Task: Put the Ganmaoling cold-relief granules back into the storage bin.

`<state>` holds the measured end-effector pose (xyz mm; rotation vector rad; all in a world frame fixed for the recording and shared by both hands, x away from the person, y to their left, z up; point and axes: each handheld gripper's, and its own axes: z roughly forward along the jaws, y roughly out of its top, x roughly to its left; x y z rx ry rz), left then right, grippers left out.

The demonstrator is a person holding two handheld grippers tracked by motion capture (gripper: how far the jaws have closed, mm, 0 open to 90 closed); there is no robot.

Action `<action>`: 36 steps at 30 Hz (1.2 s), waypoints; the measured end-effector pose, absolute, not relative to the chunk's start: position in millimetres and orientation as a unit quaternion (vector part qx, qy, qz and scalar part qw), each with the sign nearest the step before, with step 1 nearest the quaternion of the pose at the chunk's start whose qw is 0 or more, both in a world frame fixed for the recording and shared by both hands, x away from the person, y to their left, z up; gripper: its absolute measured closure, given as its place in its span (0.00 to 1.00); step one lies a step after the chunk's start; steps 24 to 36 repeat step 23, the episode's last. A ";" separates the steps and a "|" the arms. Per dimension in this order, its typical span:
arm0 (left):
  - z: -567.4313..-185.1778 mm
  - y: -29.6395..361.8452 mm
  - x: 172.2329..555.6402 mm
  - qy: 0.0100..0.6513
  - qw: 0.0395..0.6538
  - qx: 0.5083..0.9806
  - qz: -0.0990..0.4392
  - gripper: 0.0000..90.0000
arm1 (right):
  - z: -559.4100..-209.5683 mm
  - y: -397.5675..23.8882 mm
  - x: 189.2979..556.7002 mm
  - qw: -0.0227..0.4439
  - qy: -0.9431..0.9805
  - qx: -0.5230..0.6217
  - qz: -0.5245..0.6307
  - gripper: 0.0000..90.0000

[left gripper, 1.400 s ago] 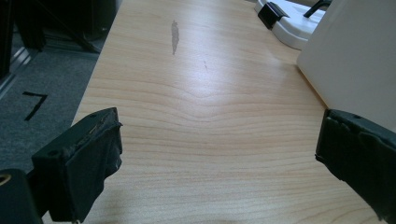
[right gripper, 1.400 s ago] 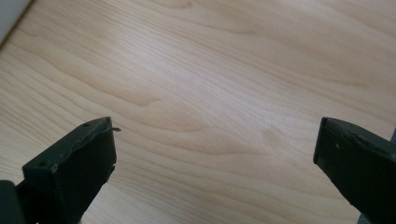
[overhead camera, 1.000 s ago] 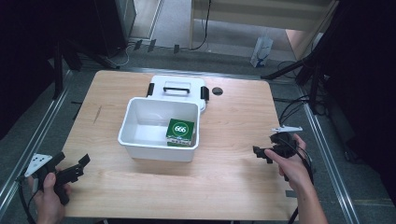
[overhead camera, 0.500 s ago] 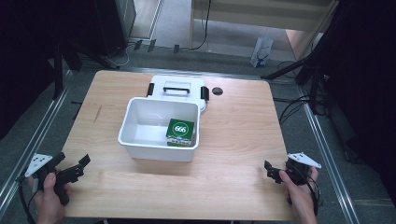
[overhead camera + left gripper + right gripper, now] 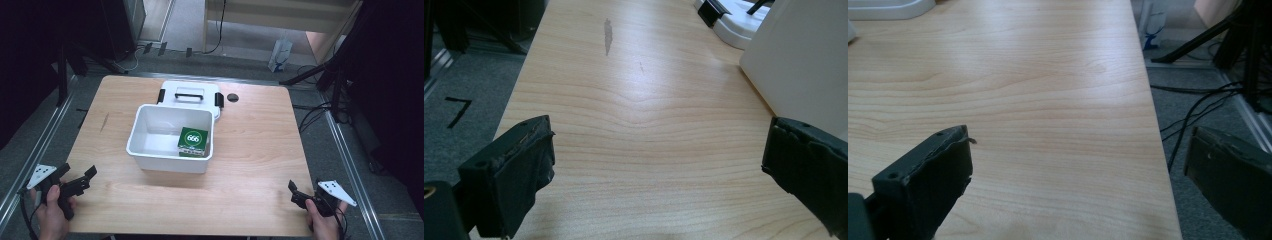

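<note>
The wooden desk (image 5: 250,150) carries a white bin (image 5: 171,137) holding a green box (image 5: 193,141), its lid (image 5: 190,95) behind. My left gripper (image 5: 82,180) and right gripper (image 5: 299,194) rest at the near corners, fingers wide, empty; packing looks done, lid unfitted.

Grey carpet floor (image 5: 190,25) — dark surroundings, wooden table (image 5: 260,145), cables (image 5: 312,117) at right.

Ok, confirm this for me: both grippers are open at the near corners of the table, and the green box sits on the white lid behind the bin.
Not quite. The high view shows the green box inside the white bin, not on the white lid behind it. The rest stands: the left gripper and right gripper are both open at the near corners of the table.
</note>
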<state>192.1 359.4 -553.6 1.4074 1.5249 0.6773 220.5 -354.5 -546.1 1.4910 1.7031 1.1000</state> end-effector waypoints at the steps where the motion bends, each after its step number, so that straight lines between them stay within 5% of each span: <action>1: -553.5 359.2 192.1 0.619 0.462 0.573 0.275 0.01 | -546.1 -351.7 217.2 0.312 0.646 0.561 0.413 0.00; 36: -553.5 358.6 194.0 0.614 0.458 0.583 0.271 0.01 | -546.6 -355.6 221.3 0.288 0.640 0.577 0.417 0.05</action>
